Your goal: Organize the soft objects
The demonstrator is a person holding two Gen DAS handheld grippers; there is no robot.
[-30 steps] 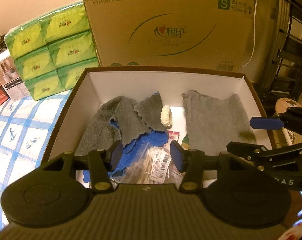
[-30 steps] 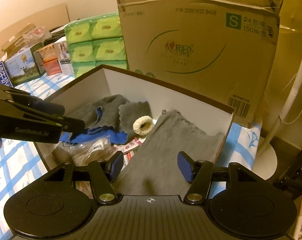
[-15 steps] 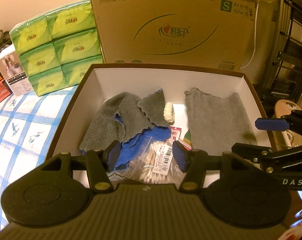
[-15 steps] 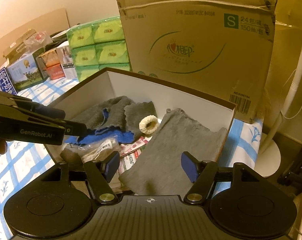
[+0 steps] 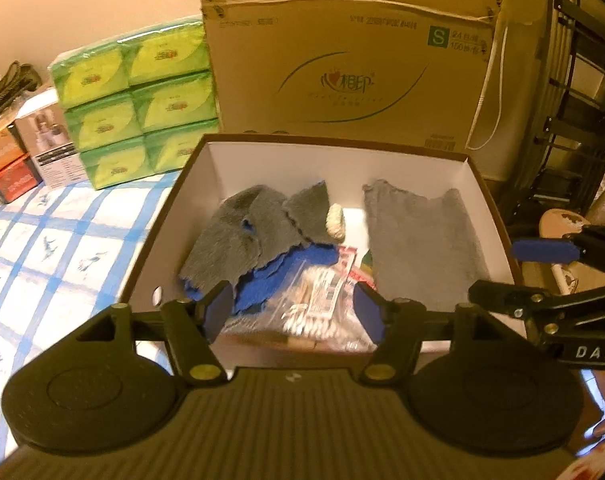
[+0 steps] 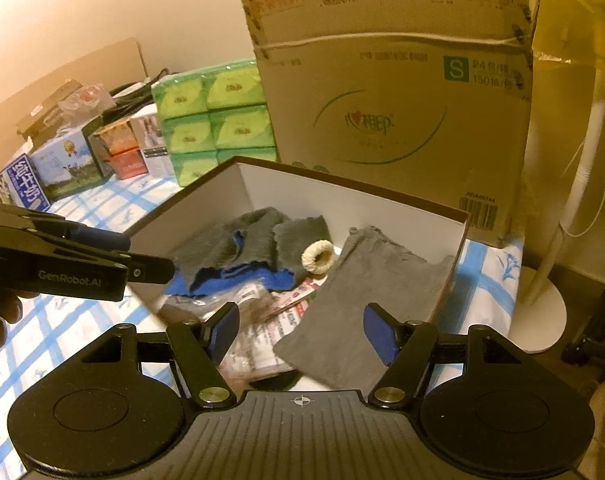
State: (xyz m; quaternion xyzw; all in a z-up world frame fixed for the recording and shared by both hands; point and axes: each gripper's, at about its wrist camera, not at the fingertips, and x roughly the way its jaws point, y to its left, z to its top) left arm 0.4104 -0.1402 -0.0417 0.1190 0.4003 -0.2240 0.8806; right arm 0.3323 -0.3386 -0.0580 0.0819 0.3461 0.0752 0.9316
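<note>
An open brown box with white inside (image 5: 286,160) (image 6: 382,208) holds a flat grey cloth (image 5: 418,240) (image 6: 366,296) on its right, a crumpled grey cloth (image 5: 242,236) (image 6: 238,244) over a blue cloth (image 5: 274,276) (image 6: 242,280) on its left, a cream scrunchie (image 5: 336,222) (image 6: 319,257) between them, and a bag of cotton swabs (image 5: 302,312) at the front. My left gripper (image 5: 294,312) is open and empty above the box's near edge. My right gripper (image 6: 300,334) is open and empty above the flat cloth's near end.
A large cardboard carton (image 5: 350,64) (image 6: 394,92) stands behind the box. Green tissue packs (image 5: 134,100) (image 6: 214,120) and small product boxes (image 6: 62,160) sit at the back left on the blue-checked cloth (image 5: 42,240). A white fan stand (image 6: 542,304) is at right.
Both grippers have pulled back and up from the box, staying open. The things in the box have not moved.
</note>
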